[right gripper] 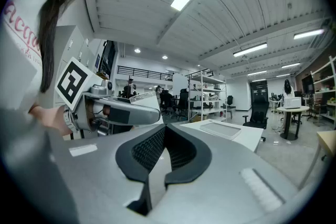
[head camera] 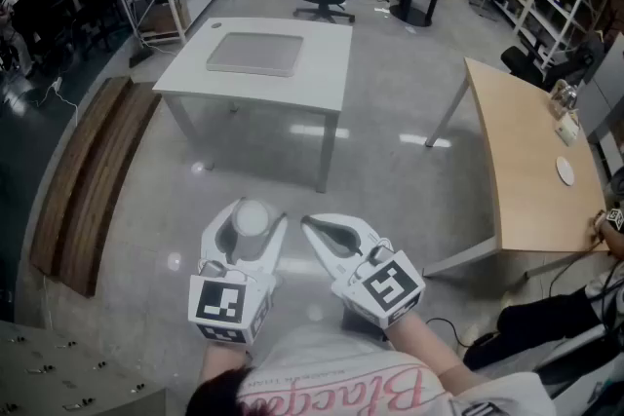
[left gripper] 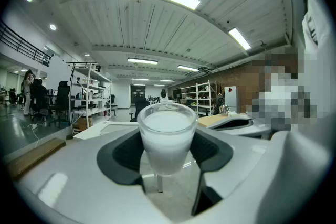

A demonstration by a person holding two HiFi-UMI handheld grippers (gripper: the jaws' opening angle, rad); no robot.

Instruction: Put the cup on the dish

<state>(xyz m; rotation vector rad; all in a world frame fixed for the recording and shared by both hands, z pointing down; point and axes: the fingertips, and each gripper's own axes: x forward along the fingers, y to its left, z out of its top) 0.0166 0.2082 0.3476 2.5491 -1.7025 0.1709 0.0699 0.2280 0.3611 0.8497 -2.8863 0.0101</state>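
A white translucent cup (head camera: 252,219) stands upright between the dark pads of my left gripper (head camera: 251,227), which is shut on it and held in the air over the floor. In the left gripper view the cup (left gripper: 167,136) fills the gap between the jaws of the gripper (left gripper: 167,152). My right gripper (head camera: 314,227) hangs just right of it, shut and empty, with its pads (right gripper: 152,147) meeting at the tips. A small white dish (head camera: 565,170) lies far to the right on a wooden table (head camera: 526,180).
A white table (head camera: 292,83) stands ahead with a flat grey tray (head camera: 255,54) on it. A wooden bench (head camera: 88,175) lies at the left on the floor. Office chairs, shelves and a round table stand farther back. A person's arm (head camera: 546,317) shows at the lower right.
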